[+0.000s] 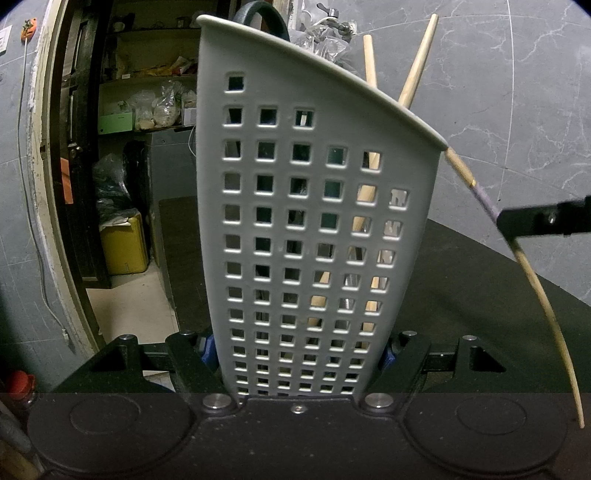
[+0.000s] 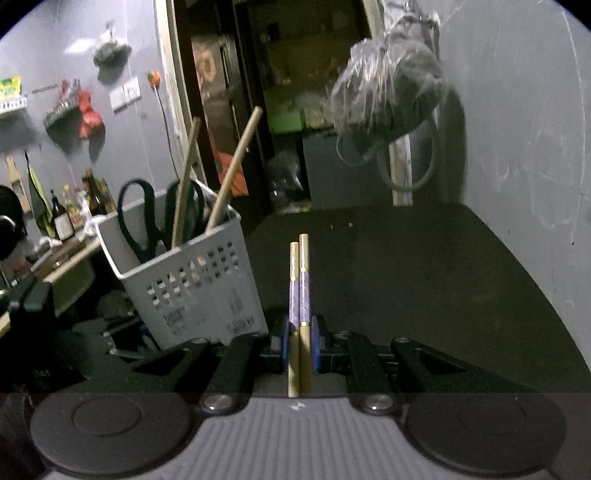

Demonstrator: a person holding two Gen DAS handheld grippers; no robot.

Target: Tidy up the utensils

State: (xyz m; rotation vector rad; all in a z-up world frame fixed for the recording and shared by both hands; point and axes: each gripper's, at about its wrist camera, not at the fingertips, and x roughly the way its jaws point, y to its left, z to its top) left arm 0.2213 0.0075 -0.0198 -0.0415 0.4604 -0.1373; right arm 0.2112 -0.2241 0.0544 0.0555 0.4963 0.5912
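Observation:
A grey perforated utensil basket (image 1: 303,221) fills the left wrist view, and my left gripper (image 1: 297,354) is shut on its lower walls. Two wooden handles (image 1: 417,62) and a dark scissors loop (image 1: 258,14) stick out of its top. In the right wrist view the same basket (image 2: 192,273) stands tilted at the left with black scissors (image 2: 144,218) and wooden handles (image 2: 236,162) inside. My right gripper (image 2: 300,343) is shut on a pair of chopsticks (image 2: 301,291) with purple bands, which point forward. The chopsticks (image 1: 476,192) also show just right of the basket's rim, held by a black finger (image 1: 543,221).
A black tabletop (image 2: 406,277) stretches ahead to a grey marbled wall (image 2: 517,147) on the right. A plastic bag (image 2: 384,92) hangs above the table's far edge. Behind the basket, a doorway (image 1: 147,147) opens onto cluttered shelves. Bottles (image 2: 66,214) stand at the far left.

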